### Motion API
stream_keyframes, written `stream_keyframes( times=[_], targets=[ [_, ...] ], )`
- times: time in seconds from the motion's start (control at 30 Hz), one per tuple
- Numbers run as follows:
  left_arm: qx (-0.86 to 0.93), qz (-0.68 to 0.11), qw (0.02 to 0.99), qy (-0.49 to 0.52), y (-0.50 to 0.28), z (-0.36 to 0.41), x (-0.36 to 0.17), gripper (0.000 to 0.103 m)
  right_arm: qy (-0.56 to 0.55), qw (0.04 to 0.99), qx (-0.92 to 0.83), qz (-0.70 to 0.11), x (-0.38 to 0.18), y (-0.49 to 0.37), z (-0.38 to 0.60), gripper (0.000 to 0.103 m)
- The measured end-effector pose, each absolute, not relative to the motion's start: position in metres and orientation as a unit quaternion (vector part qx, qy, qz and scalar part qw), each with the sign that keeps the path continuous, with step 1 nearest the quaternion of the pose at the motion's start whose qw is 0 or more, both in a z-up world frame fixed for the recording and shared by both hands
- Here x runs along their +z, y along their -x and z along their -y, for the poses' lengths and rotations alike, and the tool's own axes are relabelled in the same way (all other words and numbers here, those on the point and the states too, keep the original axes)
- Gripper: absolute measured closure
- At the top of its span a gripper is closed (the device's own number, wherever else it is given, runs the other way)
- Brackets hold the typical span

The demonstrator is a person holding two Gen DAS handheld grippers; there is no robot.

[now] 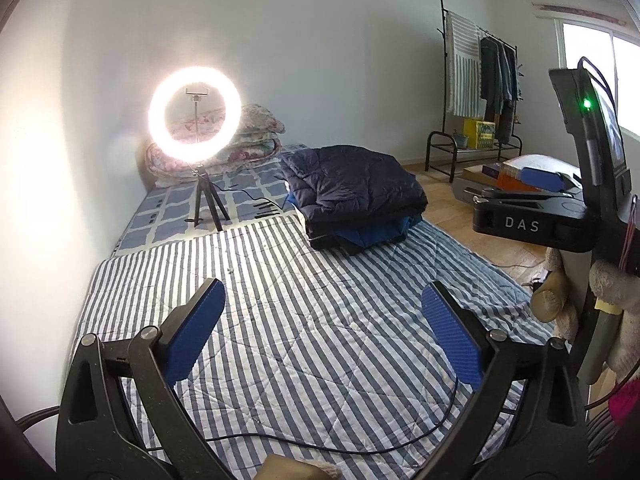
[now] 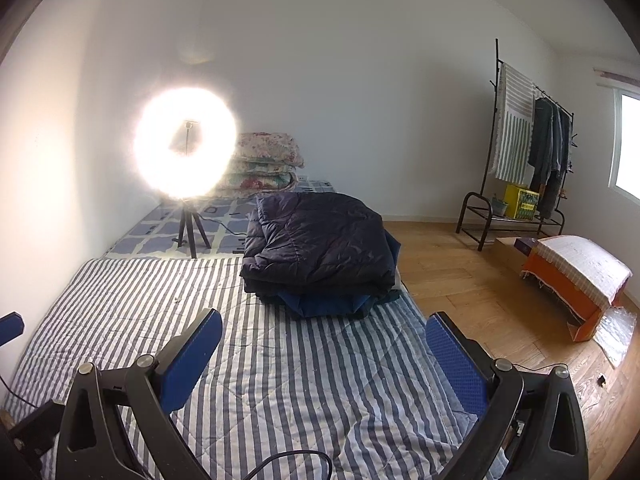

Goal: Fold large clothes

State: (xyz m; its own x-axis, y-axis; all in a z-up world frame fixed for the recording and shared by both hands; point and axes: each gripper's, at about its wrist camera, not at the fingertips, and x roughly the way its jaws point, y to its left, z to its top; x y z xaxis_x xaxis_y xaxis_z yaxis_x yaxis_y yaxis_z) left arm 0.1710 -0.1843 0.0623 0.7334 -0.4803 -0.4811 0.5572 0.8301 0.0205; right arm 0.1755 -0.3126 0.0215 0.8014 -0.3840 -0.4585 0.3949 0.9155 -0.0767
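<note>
Judging by its puffed, stitched panels, the dark quilted jacket (image 2: 316,240) will be light for its bulk, soft and springy, with a smooth shell that probably slides under your pads. It lies already folded at the far right of the striped quilt (image 2: 280,380), on top of a blue garment (image 2: 324,304) whose edge pokes out below it. If you need to lift or shift the stack, take it low at the two near corners, pinching several layers together at a seam or folded edge, not the slick top panel, which would likely just peel away. Expect the padding to spring back, so press folds flat.

Your left gripper (image 1: 324,332) hangs over the bare stripes with its jaws spread wide and nothing between them. Your right gripper (image 2: 324,354) is likewise wide apart and empty, near the stack but not touching it. Mind the black cable (image 1: 320,446) on the quilt below the left gripper and the ring light (image 2: 186,142) on its tripod behind.
</note>
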Motion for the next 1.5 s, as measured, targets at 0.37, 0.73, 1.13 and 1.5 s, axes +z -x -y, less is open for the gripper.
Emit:
stream_keyframes(
  times=[0.37, 0.73, 1.13, 1.5],
  targets=[
    [-0.253, -0.240, 0.934, -0.076, -0.179, 0.178, 0.063, 0.000, -0.023, 0.945, -0.220, -0.242, 0.018, -0.173, 0.325, 0.000],
    [-0.249, -0.238, 0.936, -0.079, -0.179, 0.177, 0.063, 0.000, -0.021, 0.944, -0.217, -0.248, 0.016, -0.176, 0.325, 0.000],
    [-0.244, -0.235, 0.937, -0.079, -0.180, 0.176, 0.064, 0.000, -0.014, 0.944, -0.215, -0.251, 0.013, -0.178, 0.322, 0.000],
    [-0.242, -0.234, 0.938, -0.078, -0.180, 0.176, 0.065, 0.000, -0.013, 0.943, -0.213, -0.254, 0.012, -0.177, 0.322, 0.000]
  ],
)
